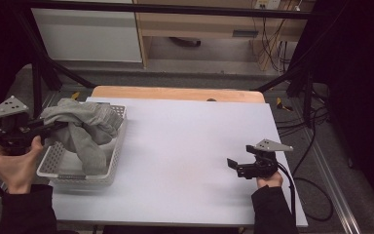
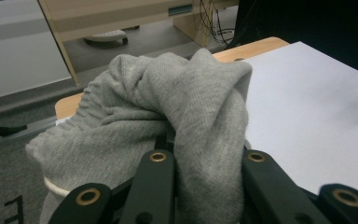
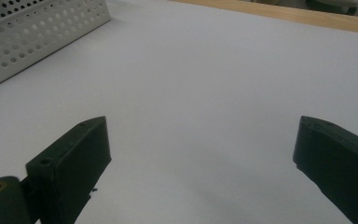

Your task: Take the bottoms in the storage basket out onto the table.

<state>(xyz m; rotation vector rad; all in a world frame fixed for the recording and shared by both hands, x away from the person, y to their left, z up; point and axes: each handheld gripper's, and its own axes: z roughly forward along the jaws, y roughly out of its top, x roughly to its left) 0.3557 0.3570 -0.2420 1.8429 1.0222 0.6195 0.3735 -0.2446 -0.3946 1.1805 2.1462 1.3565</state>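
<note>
I have the left gripper [image 1: 53, 127] at the left edge of the high view, its jaws clamped on a fold of the grey garment [image 1: 83, 127], and the left gripper view confirms it: knit cloth [image 2: 186, 116] is bunched between the two black jaws and spills over them. The garment hangs lifted out of the white perforated basket [image 1: 113, 165] at the left of the frame, one long part trailing down into it, so I judge the grip is meant to draw the cloth up and clear of the rim before it goes onto the open table. Holding it high keeps the trailing part from dragging the light basket along, though that loose end could yet catch on the near wall. My right gripper [image 1: 232, 165] waits low at the lower right of the high view, just above the white table [image 1: 185, 146], jaws spread wide with nothing between them; in the right gripper view they frame bare tabletop, with the basket wall [image 3: 32, 37] in the upper left corner. I read that as ready to take a second hold once the cloth comes across. Between the two grippers the table lies bare. Beyond the far edge, in the upper part of the frame, stand a wooden cabinet [image 1: 199, 24] and dangling cables [image 1: 272, 48], well apart from the work.
</note>
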